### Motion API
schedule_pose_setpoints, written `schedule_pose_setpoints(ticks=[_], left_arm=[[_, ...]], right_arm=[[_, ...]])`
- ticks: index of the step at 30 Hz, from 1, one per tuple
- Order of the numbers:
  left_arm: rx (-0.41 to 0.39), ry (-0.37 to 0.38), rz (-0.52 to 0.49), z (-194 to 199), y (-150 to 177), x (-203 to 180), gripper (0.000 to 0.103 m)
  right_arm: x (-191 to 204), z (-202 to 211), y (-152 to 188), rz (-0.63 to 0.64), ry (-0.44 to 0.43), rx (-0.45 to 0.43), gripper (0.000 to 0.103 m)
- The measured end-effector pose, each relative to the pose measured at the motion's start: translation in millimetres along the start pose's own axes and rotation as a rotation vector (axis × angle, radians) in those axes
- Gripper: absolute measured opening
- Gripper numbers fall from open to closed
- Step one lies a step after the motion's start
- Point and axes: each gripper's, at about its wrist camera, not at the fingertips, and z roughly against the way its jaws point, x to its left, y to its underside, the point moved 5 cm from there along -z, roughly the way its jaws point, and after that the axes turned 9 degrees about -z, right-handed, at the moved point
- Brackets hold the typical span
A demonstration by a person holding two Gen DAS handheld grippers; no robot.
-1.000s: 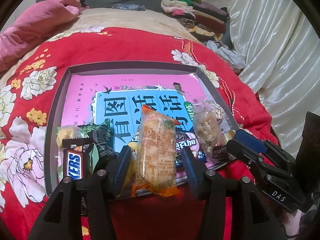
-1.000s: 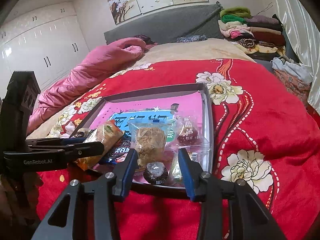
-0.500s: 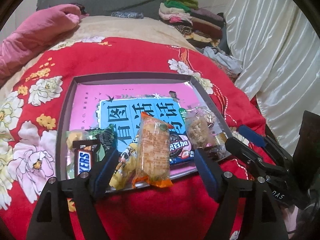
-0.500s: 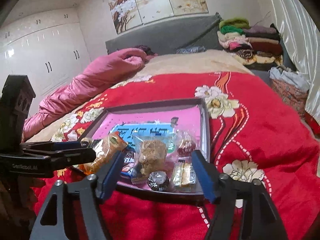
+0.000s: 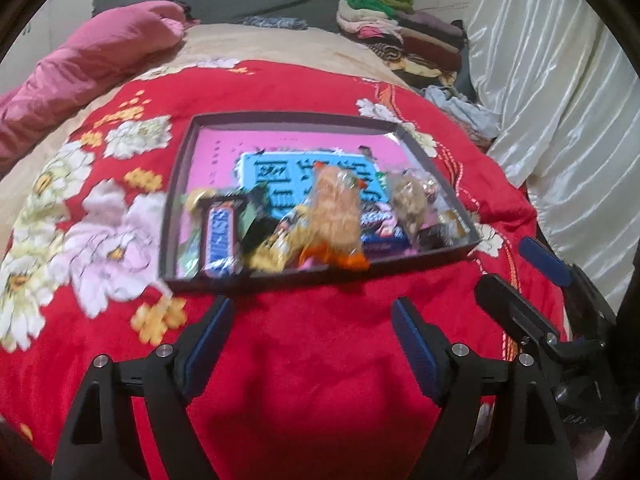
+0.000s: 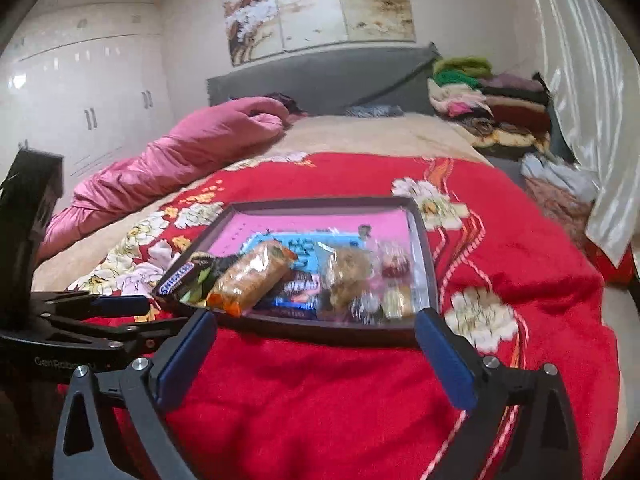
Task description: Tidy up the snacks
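Left claw (image 5: 310, 312), seen from its own wrist camera: pitched steeply downward over the red floral blanket (image 5: 312, 380), blue-padded fingers (image 5: 210, 336) spread wide, nothing between them. Its jaws have just been opening, and both tips stand just short of the tray's near rim.

Right claw (image 6: 316, 328), seen from its own wrist camera: angled more shallowly toward the same tray, jaws gaping and empty after having just been opening. Its tips flank the tray's near edge without touching the snacks. Each claw also appears at the margin of the other's view, the left one low on the left side, the right one low on the right.

Tray (image 5: 280, 120): a shallow dark-rimmed box with a pink and blue printed floor, lying flat on the blanket. The snacks are crowded along its near side. From left to right in the left view: a Snickers bar (image 5: 222, 240), dark and yellow wrappers, an orange-ended clear packet (image 5: 336, 216) whose lower end laps over the rim, a blue packet, and small clear-wrapped sweets (image 5: 408, 204). Motion blur hides finer detail.

Setting: a bed with a grey headboard (image 6: 320, 76), a pink quilt (image 6: 176, 160) bunched on the left, folded clothes (image 6: 492, 104) stacked at the right, pale satin curtain (image 5: 560, 100), white wardrobe doors (image 6: 80, 104) and a painted panel (image 6: 320, 8) on the wall.
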Motion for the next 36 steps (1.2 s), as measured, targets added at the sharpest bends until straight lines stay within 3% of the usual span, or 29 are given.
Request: schedule_pose_setpoints(ticks=[9,36], left_arm=[[0.008,-0.003,0.02,17,24,1,0.082],[0.018,-0.019,0.035,31,35,7,0.082]], right_arm=[[-11,18,21,-0.12,0.082,0.056,0.102],[3,23,33,-0.074,0.073,0.092,0.102]])
